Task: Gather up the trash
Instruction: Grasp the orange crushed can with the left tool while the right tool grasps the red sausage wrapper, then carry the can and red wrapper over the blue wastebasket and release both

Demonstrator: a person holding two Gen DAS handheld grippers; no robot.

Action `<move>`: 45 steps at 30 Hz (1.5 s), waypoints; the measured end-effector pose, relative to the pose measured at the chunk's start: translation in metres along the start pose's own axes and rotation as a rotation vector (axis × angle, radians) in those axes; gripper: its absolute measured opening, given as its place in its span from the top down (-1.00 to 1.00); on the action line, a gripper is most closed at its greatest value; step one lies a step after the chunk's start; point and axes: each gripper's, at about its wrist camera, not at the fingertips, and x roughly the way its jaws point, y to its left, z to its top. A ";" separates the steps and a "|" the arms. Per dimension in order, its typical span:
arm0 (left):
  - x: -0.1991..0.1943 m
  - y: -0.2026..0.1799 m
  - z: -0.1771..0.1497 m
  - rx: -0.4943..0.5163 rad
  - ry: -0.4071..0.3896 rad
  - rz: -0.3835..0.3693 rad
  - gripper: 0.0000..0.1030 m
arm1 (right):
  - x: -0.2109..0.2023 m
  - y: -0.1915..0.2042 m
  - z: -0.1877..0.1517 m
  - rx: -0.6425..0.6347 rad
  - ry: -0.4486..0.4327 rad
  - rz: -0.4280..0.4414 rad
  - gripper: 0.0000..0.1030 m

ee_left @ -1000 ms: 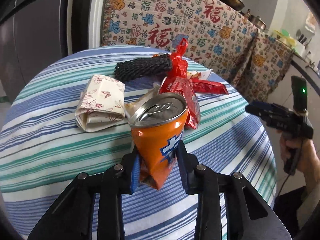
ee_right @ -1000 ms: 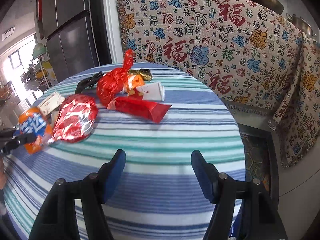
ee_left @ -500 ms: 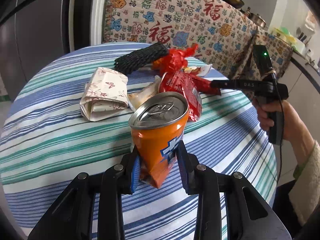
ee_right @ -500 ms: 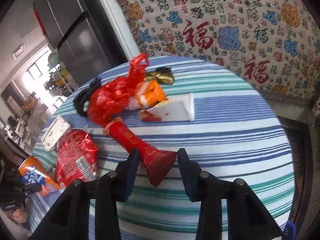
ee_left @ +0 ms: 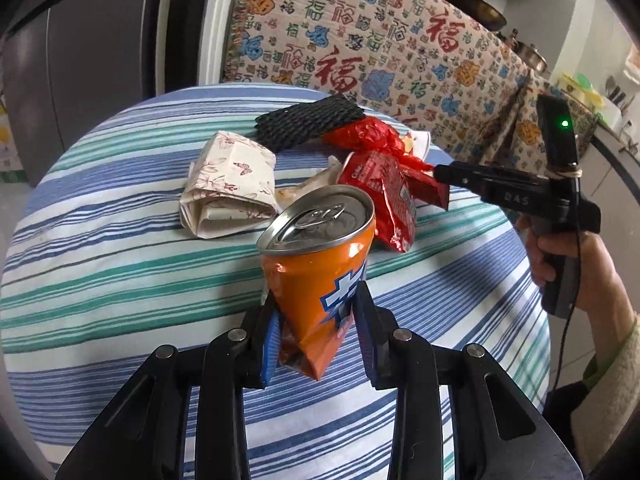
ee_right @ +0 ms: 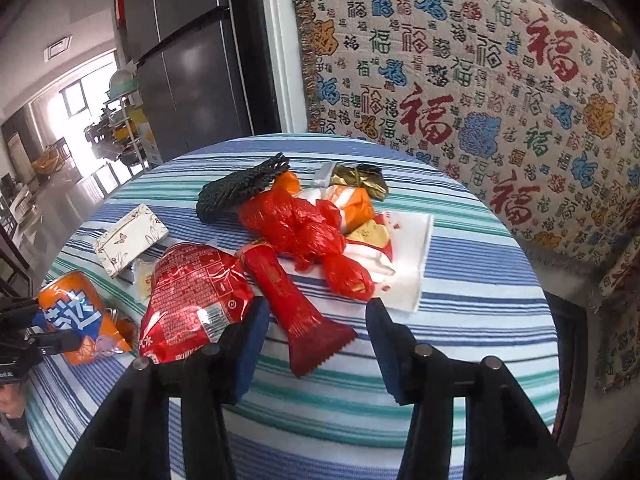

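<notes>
My left gripper (ee_left: 316, 336) has its jaws clamped on the crumpled lower end of an orange soda can (ee_left: 320, 264). The can is dented thin metal, silver top with pull tab intact, tilted back toward the camera and held above the counter (ee_left: 100, 264). In the right wrist view the same can (ee_right: 76, 316) sits at far left, pinched in the black gripper.

My right gripper (ee_right: 316, 332) has its jaws spread wide, one to each side of the serrated tail of a long red wrapper (ee_right: 296, 312). The wrapper is glossy film and lies flat; I see no contact with either pad.

Clutter around it:
- Puffy red foil snack bag (ee_right: 192, 300), crinkled, printed back up, just left of the wrapper and touching the left finger.
- Knotted red plastic bag (ee_right: 304, 232), thin and wrinkled, overlapping the wrapper's far end.
- White paper napkin (ee_right: 412, 248) under the red bag.
- Orange packet (ee_right: 356, 204) and gold foil wrapper (ee_right: 356, 178) behind.
- Black foam mesh sleeve (ee_right: 240, 190), tubular, netted.
- Folded tissue pack (ee_right: 130, 238) with a butterfly print, soft-sided.

The counter is round and covered in a blue, green and white striped cloth. A patterned woven throw (ee_right: 480, 92) hangs behind.
</notes>
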 end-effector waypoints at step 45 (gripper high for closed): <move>-0.021 -0.067 0.003 0.039 -0.012 -0.128 0.36 | -0.127 -0.007 -0.085 0.159 0.124 0.010 0.76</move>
